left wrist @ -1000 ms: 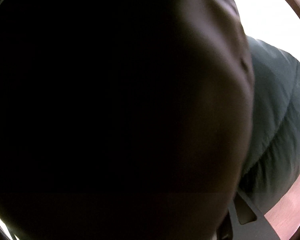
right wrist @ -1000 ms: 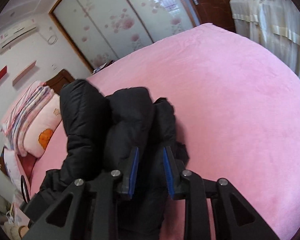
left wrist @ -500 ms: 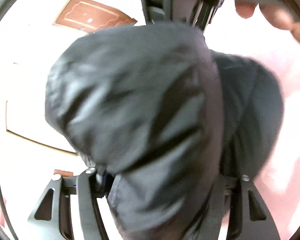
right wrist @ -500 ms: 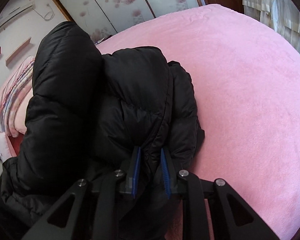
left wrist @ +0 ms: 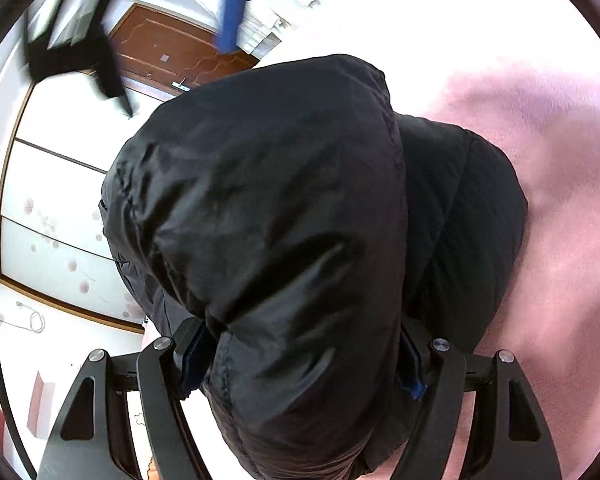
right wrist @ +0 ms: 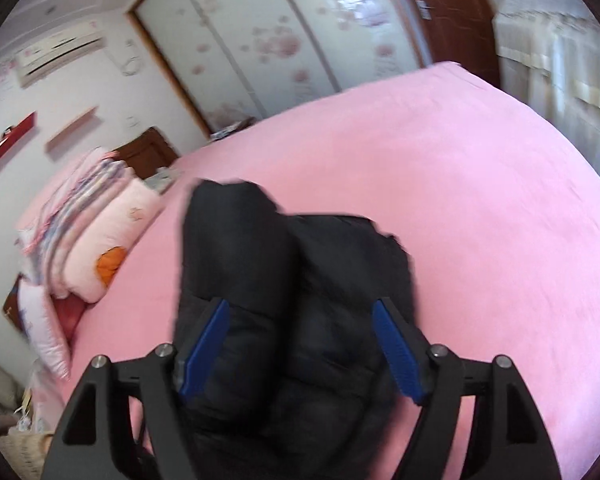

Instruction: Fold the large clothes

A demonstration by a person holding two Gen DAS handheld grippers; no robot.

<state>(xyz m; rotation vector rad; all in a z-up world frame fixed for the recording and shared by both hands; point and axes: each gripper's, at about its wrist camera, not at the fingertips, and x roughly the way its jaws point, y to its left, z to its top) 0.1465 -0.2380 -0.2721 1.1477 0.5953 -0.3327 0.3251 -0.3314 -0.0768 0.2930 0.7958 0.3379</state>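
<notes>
I open both grippers, left gripper and right gripper, over the puffy black jacket on the pink bed; soft, slippery, best pinched at its seams.

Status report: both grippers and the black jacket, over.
Left gripper jaws opening, jacket bulging between them. Right gripper jaws opening, clear of fabric. Jacket bundled on pink bed.
</notes>
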